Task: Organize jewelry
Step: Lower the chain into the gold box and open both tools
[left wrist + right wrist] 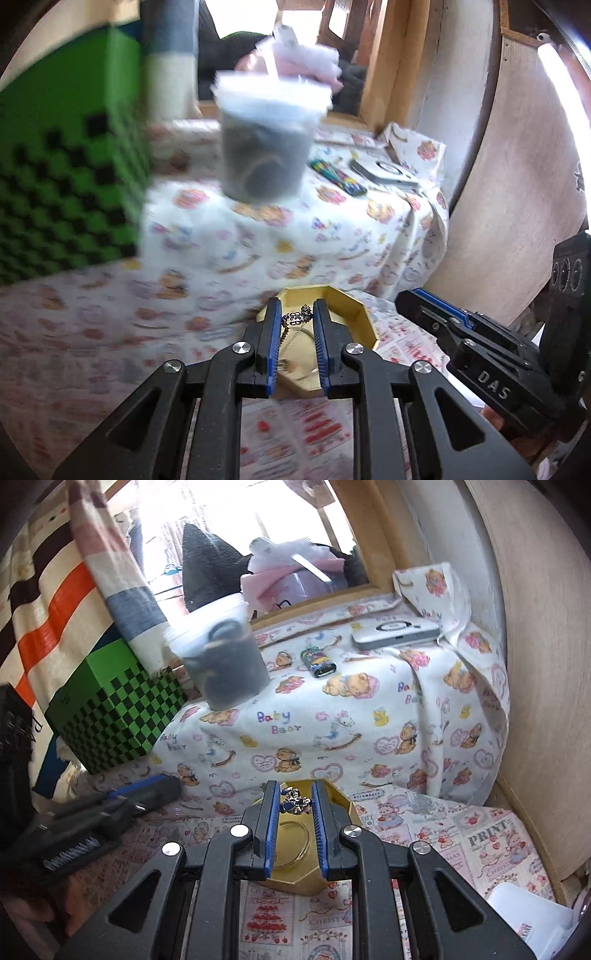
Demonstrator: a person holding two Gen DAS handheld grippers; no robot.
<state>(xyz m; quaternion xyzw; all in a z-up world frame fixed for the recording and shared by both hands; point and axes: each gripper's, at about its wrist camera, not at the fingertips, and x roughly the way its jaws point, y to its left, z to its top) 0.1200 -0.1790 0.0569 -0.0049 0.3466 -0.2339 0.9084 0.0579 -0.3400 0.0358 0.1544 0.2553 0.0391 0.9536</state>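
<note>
A gold octagonal tray (356, 308) (295, 884) sits on the printed cloth, just beyond both pairs of fingers. Inside lie a dark, sparkly chained piece (297, 316) (295, 804) and a thin gold bangle (295, 843). My left gripper (296, 304) hovers over the tray, its blue pads a narrow gap apart with nothing between them. My right gripper (294, 784) stands the same way from the other side. Each shows in the other's view, the left gripper (162, 786) to the tray's left and the right gripper (410, 299) to its right, and neither holds anything.
A raised ledge under teddy-bear cloth (332, 720) carries a blurred, tilted translucent tub (221, 653) (266, 147) with dark contents, a lighter (317, 661) and a white device (395, 631). A green checkered box (118, 716) stands left. A wooden panel (535, 664) closes the right.
</note>
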